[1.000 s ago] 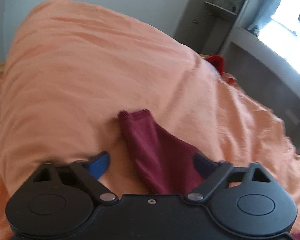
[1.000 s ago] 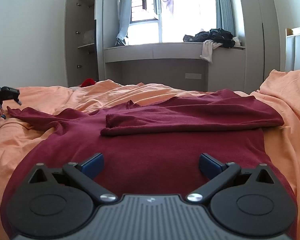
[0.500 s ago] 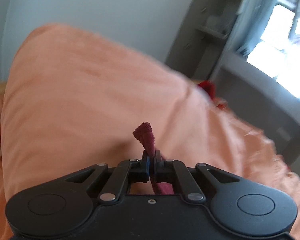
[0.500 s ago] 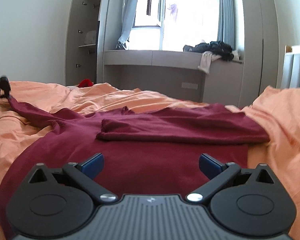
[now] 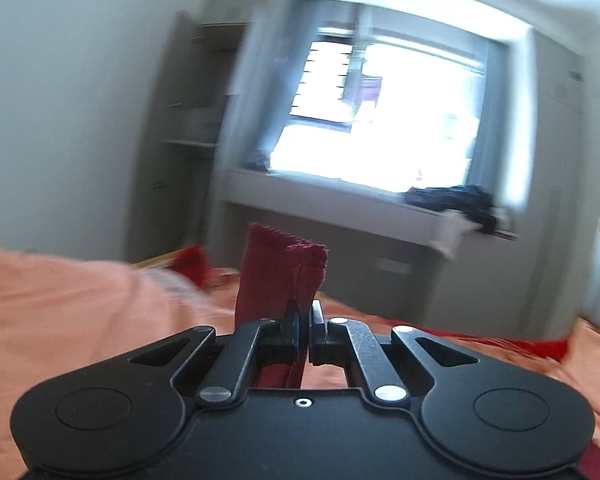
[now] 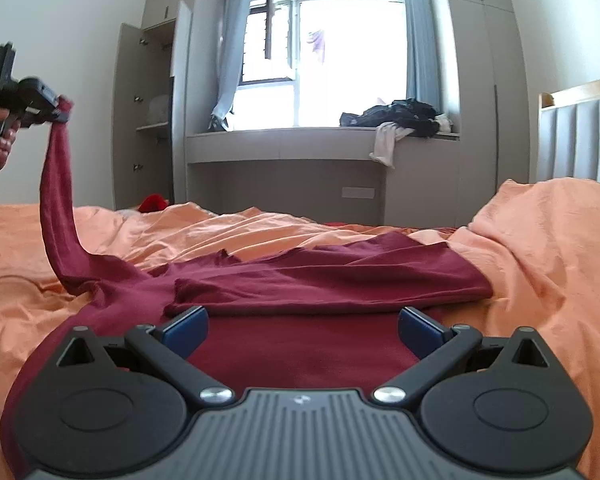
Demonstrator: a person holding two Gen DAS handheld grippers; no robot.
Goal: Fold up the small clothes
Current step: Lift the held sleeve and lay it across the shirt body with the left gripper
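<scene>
Maroon shirt [image 6: 320, 344] lay spread on the orange bed [image 6: 540, 264], right sleeve already folded across the body. Left gripper [image 6: 58, 114], jaws pinched on the left sleeve cuff [image 5: 296, 256], held it high at far left; sleeve ran down rightward to the shoulder. Right gripper [image 6: 300, 326], jaws spread and empty, hovered over the near hem. Fold likely goes rightward across the body.

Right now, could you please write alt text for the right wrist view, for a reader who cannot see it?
The left tool, at the far left, holds one sleeve of a maroon shirt lifted above an orange bedsheet. The shirt's other sleeve lies folded across its body. The right tool hangs open low over the shirt, facing a bright window.
</scene>
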